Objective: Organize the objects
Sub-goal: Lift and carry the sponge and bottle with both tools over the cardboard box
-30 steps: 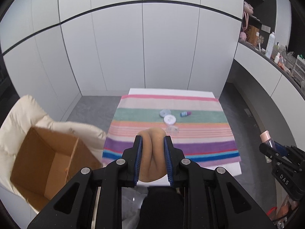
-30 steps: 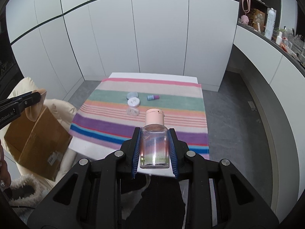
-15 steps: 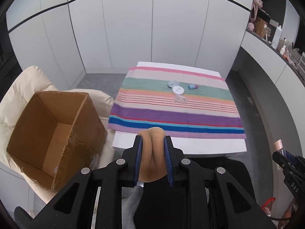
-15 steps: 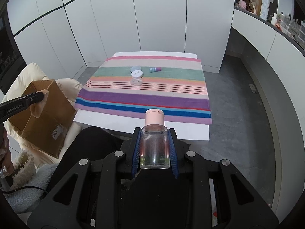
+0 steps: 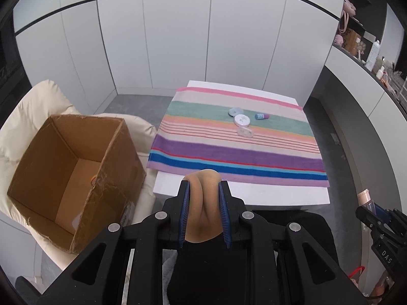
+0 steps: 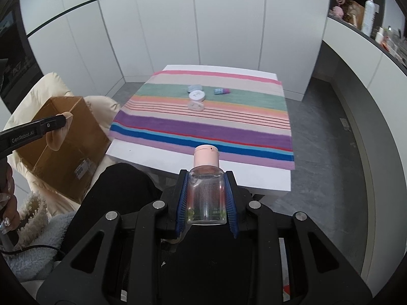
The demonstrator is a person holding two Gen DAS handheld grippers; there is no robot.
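My left gripper [image 5: 202, 212] pinches a soft, squashy beige makeup sponge [image 5: 203, 203]; my right gripper [image 6: 206, 200] clamps a light, slippery clear bottle [image 6: 206, 195] by its flat sides.

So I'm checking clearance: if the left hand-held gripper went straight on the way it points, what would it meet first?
Probably the white table's near edge, just short of the striped cloth, not the cardboard box; depth is unclear.
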